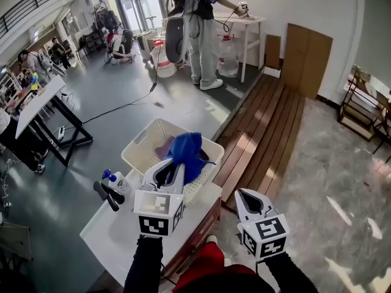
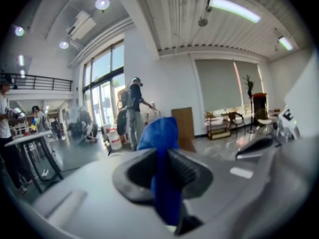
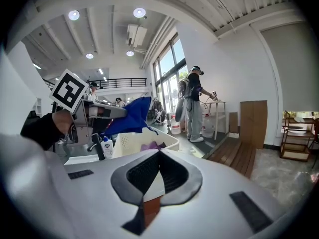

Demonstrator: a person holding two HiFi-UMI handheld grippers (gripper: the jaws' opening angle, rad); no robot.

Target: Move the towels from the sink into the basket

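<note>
Left tool (image 1: 173,168) clamped on blue towel (image 1: 188,151), hanging just above basket (image 1: 135,146). Purple towel (image 1: 164,146) inside basket. Right tool (image 1: 247,195) pinched closed, empty, right of basket.

Illumination is bright; daylight enters through tall windows (image 2: 102,91), supplemented by a ceiling strip light (image 2: 234,9) and round downlights (image 3: 139,12); glare marks the polished floor (image 1: 342,211); gripper views bend strongly, with black corners; the blue towel (image 2: 162,183) nearest the lens is blurred.
</note>
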